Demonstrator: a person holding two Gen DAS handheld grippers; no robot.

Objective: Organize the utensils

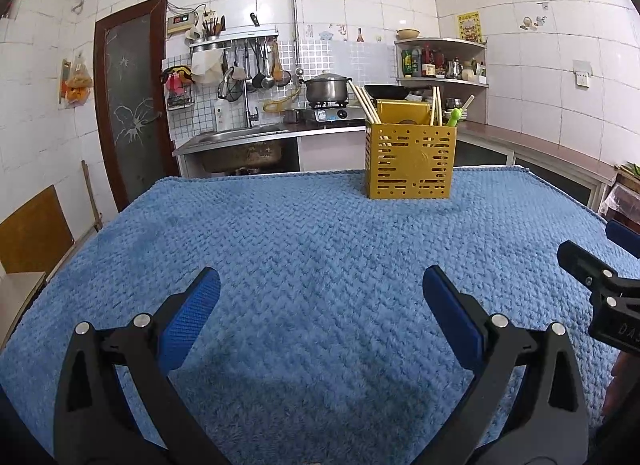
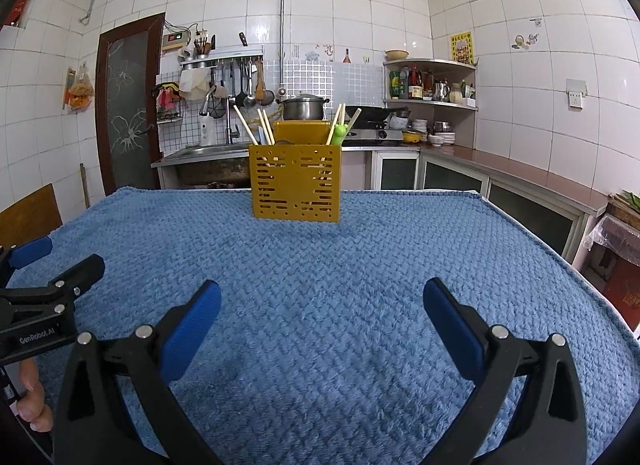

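A yellow slotted utensil holder (image 1: 410, 161) stands upright near the far edge of the blue towel (image 1: 320, 249); it also shows in the right wrist view (image 2: 296, 183). Several wooden chopsticks (image 1: 366, 107) and a green-handled utensil (image 1: 454, 118) stick out of it. My left gripper (image 1: 320, 289) is open and empty, low over the towel, well short of the holder. My right gripper (image 2: 322, 301) is open and empty too, beside the left one. Each gripper shows at the edge of the other's view.
The towel (image 2: 320, 265) covers the whole table. Behind it are a sink (image 1: 240, 133), a stove with a pot (image 1: 326, 87) and a wok, a corner shelf (image 1: 442, 61) with bottles, and a counter along the right wall. A wooden board (image 1: 32, 229) leans at left.
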